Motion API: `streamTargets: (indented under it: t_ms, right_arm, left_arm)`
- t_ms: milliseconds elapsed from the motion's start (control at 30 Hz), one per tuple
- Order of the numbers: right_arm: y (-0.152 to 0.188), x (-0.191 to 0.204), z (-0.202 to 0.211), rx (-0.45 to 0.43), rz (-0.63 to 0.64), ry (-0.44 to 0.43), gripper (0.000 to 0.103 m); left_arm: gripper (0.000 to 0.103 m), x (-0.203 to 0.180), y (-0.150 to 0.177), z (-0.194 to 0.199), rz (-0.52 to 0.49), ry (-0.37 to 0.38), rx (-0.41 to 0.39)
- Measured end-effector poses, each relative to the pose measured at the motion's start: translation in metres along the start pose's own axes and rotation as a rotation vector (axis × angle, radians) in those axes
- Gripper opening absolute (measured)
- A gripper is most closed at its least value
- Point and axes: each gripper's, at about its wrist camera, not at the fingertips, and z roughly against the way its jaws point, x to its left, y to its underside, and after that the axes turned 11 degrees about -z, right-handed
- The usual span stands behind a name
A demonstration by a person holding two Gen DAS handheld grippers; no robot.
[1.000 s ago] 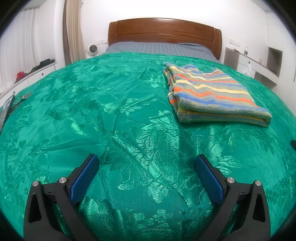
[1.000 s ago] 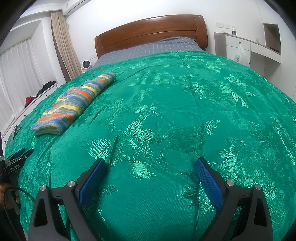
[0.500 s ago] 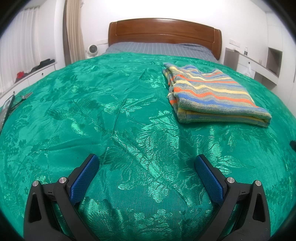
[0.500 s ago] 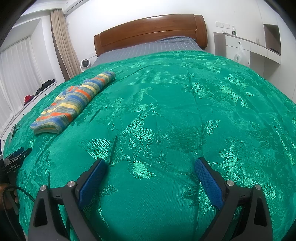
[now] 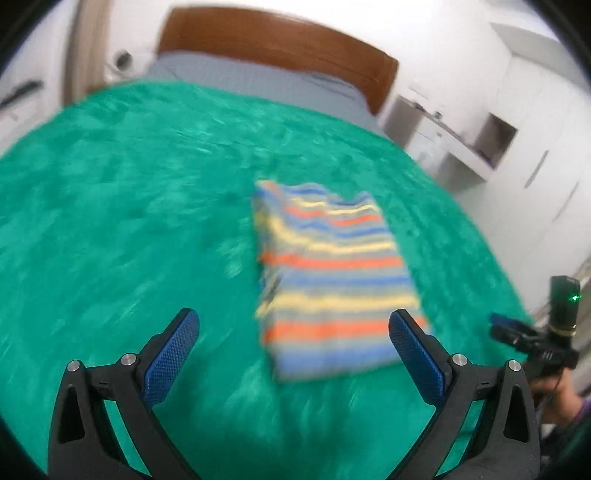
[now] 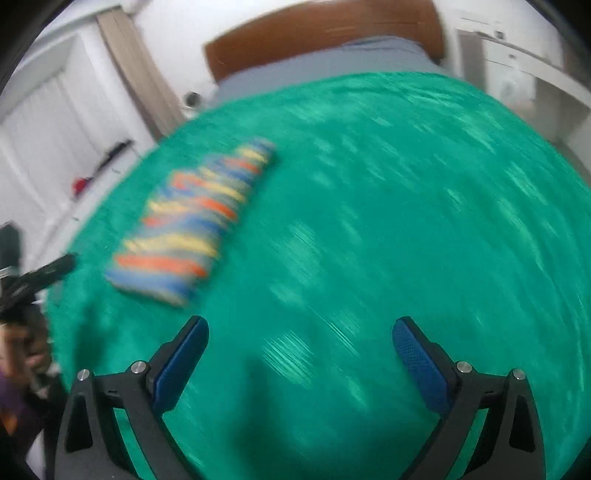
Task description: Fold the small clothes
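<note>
Motion blur smears both views: the folded striped garment (image 5: 332,280) shows only soft colour bands, its edges and layers too blurred to tell, and the green bedspread (image 5: 129,229) loses its pattern. The left tool (image 5: 293,334) and right tool (image 6: 300,338) are cut off by the bottom edge below their arms. The bed's far-edge headboard (image 6: 325,33) is blurred too.

Striped knit garment (image 5: 332,273), bands of blue, orange, yellow and grey, lies folded into a flat rectangular stack on the green bedspread (image 5: 129,221). It sits mid-bed, its long axis running toward the headboard end. Both views are motion-blurred.
</note>
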Motion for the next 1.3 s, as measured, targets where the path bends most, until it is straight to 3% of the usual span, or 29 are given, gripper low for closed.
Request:
streamTargets:
  t_ms: [100, 200, 300, 400, 467, 500, 533, 567, 633, 700, 900, 1033, 1133, 1167, 1200, 1233, 1267, 1300]
  right_arm:
    - [-0.030, 0.027, -0.033, 0.057, -0.020, -0.099, 0.100]
    - [-0.052, 0.045, -0.076, 0.117, -0.049, -0.121, 0.098]
    - [-0.066, 0.049, -0.113, 0.154, -0.084, -0.126, 0.096]
    - [-0.070, 0.046, -0.149, 0.230, -0.187, -0.158, 0.090]
    - [-0.068, 0.052, -0.163, 0.245, -0.201, -0.159, 0.075]
    - [-0.066, 0.060, -0.165, 0.240, -0.170, -0.134, 0.069]
    - [-0.066, 0.068, -0.167, 0.233, -0.118, -0.089, 0.049]
    - [-0.064, 0.081, -0.167, 0.217, -0.048, -0.023, 0.038]
    - [-0.059, 0.106, -0.157, 0.154, 0.083, 0.057, 0.029]
    - [-0.055, 0.123, -0.144, 0.100, 0.161, 0.078, 0.026]
    - [-0.068, 0.164, -0.089, -0.059, 0.230, -0.011, 0.024]
    - [-0.092, 0.173, -0.050, -0.150, 0.174, -0.129, 0.024]
    - [-0.107, 0.168, -0.055, -0.145, 0.104, -0.174, 0.026]
    - [-0.109, 0.158, -0.061, -0.117, 0.070, -0.168, 0.036]
    - [-0.109, 0.148, -0.070, -0.078, 0.046, -0.124, 0.047]
    - [-0.106, 0.135, -0.079, -0.043, 0.028, -0.048, 0.079]
    - [-0.098, 0.121, -0.086, -0.021, 0.017, 0.036, 0.098]
    - [-0.090, 0.109, -0.086, -0.014, 0.018, 0.091, 0.098]
  left_arm:
    - [0.102, 0.013, -0.027, -0.054, 0.026, -0.042, 0.108]
    - [0.101, 0.030, -0.038, -0.093, 0.101, -0.047, 0.215]
    - [0.101, 0.036, -0.041, -0.112, 0.134, 0.005, 0.253]
    - [0.100, 0.034, -0.042, -0.129, 0.108, 0.008, 0.296]
    - [0.084, 0.031, -0.041, -0.134, 0.092, -0.005, 0.293]
    - [0.059, 0.029, -0.040, -0.135, 0.084, -0.006, 0.287]
    - [0.039, 0.026, -0.039, -0.135, 0.083, -0.001, 0.284]
    - [0.032, 0.027, -0.040, -0.133, 0.087, -0.004, 0.277]
    - [0.020, 0.023, -0.042, -0.125, 0.080, -0.028, 0.251]
    - [0.010, 0.020, -0.045, -0.113, 0.066, -0.040, 0.215]
    - [0.010, 0.008, -0.079, -0.053, 0.035, -0.036, 0.061]
    - [0.010, 0.002, -0.108, -0.010, 0.020, -0.027, -0.041]
    - [0.016, -0.004, -0.115, -0.008, -0.011, -0.050, -0.053]
    - [0.023, -0.006, -0.112, -0.017, -0.020, -0.065, -0.027]
    - [0.045, -0.007, -0.103, -0.035, -0.032, -0.107, 0.024]
    - [0.069, -0.005, -0.095, -0.047, -0.043, -0.151, 0.066]
    - [0.073, -0.004, -0.084, -0.055, -0.055, -0.204, 0.098]
    - [0.073, -0.006, -0.071, -0.061, -0.073, -0.258, 0.113]
